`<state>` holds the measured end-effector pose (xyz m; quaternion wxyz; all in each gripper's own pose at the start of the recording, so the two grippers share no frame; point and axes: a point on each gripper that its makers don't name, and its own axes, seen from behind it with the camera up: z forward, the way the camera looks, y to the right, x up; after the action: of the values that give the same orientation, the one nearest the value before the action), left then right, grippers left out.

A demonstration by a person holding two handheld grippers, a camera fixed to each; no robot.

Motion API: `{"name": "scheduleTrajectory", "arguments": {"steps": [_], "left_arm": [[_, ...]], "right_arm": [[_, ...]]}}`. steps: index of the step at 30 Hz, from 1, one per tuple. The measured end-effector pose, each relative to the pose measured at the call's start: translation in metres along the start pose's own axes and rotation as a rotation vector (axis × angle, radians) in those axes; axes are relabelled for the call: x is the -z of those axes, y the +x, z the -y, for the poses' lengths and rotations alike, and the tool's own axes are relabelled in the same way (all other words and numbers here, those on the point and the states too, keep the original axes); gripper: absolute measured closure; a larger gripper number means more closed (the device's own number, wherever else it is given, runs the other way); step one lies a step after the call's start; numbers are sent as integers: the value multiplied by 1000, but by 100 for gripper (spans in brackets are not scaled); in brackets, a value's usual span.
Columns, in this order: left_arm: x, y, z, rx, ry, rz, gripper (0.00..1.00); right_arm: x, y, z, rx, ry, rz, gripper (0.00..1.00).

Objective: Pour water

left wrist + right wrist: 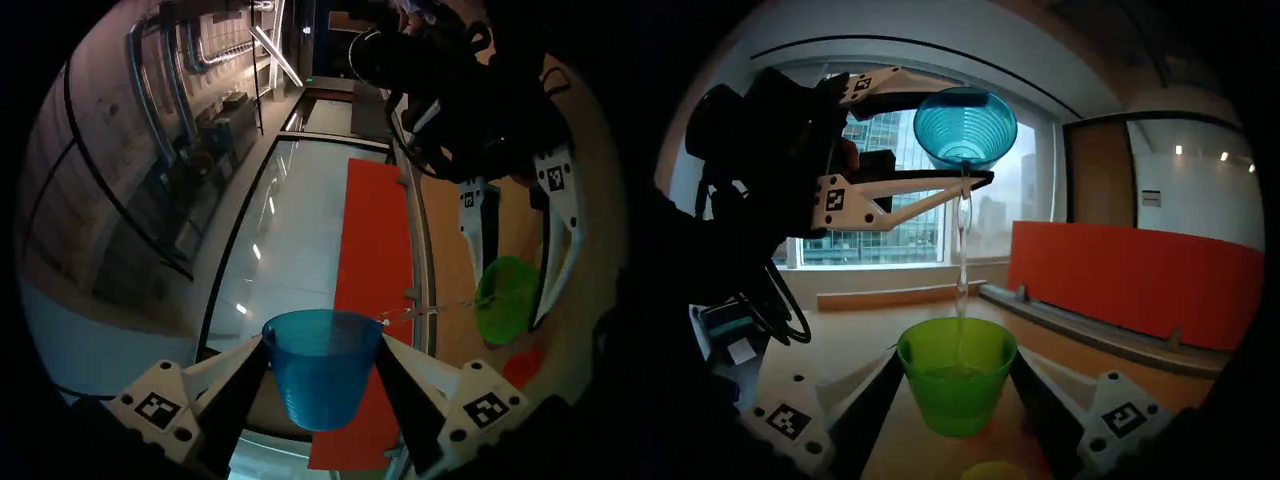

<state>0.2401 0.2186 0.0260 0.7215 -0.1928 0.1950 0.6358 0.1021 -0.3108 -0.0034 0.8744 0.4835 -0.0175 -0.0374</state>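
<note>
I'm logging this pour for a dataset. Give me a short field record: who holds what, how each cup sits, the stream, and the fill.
left gripper: jaws shut on blue cup
blue cup pose: tipped, rim down, above the green cup
right gripper: jaws shut on green cup
green cup pose: upright, under the blue cup
water stream: thin, running from the blue cup's rim into the green cup
green cup fill: partly filled, level below the rim

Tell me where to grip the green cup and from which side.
Take the green cup by its wall below the rim, level from the side, a finger on each flank, as the right gripper does. It stands upright with water inside, and its wall tapers downward.
</note>
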Motion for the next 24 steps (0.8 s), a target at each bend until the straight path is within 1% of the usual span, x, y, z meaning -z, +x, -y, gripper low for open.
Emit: {"name": "scheduleTrajectory", "arguments": {"steps": [12,17,24], "left_arm": [[2,3,-2,-71,4,2,13],[3,5,1,-118,10,2,13],[4,9,0,-175,13,0,13]], "right_arm": [[-1,1,0,3,-1,-3,9],[0,1,-1,2,-3,-5,10],[1,2,-2,-1,-5,-9,9]]}}
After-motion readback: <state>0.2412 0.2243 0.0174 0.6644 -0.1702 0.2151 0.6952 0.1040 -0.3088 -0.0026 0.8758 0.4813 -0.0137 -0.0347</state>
